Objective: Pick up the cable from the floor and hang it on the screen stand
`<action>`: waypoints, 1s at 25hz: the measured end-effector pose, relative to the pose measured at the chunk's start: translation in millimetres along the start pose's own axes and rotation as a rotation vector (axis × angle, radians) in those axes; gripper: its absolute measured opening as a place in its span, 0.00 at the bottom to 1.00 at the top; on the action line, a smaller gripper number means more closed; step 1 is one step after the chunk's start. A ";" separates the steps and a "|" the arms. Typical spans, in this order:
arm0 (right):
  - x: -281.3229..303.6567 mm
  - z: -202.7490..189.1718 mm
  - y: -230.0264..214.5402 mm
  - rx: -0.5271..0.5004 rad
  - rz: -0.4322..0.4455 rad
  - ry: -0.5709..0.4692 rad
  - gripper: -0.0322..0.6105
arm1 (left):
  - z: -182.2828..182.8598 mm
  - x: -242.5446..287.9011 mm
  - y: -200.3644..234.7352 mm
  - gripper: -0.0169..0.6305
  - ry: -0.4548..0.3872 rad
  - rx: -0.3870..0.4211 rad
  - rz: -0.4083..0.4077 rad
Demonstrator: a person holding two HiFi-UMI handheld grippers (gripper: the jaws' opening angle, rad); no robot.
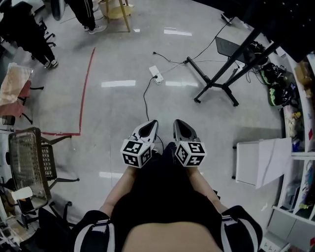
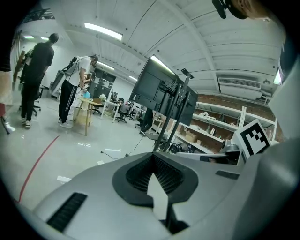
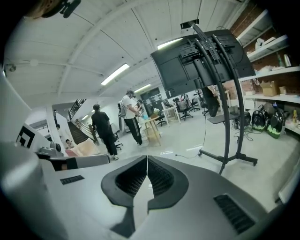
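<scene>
I hold my left gripper (image 1: 151, 124) and right gripper (image 1: 178, 124) side by side, tilted slightly downward, both closed and empty; the cable (image 1: 145, 96) lies just ahead.

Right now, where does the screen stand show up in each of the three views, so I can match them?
Head view: the screen stand is at upper right, its black legs on the floor.
Left gripper view: just right of centre, upright, screen at the top.
Right gripper view: upper right, pole running down to its base.
Shared landmark: the wooden stool, in all three views.
</scene>
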State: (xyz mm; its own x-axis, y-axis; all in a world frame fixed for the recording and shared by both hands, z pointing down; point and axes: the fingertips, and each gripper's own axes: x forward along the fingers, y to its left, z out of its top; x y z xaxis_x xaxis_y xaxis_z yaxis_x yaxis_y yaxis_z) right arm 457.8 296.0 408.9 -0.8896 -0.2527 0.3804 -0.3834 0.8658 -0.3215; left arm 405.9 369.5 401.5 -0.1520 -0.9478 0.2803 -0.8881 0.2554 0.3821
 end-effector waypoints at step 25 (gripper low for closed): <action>123.7 60.0 -26.3 -0.035 0.005 0.051 0.09 | 55.2 72.0 88.2 0.03 -0.011 -0.055 0.077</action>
State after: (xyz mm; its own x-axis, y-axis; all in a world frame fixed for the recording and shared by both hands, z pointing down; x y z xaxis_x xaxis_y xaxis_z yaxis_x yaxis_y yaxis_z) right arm 342.9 216.1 412.3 -0.8773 -0.2268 0.4230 -0.3692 0.8820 -0.2929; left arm 292.7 313.2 406.8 -0.2243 -0.9269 0.3009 -0.8485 0.3376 0.4076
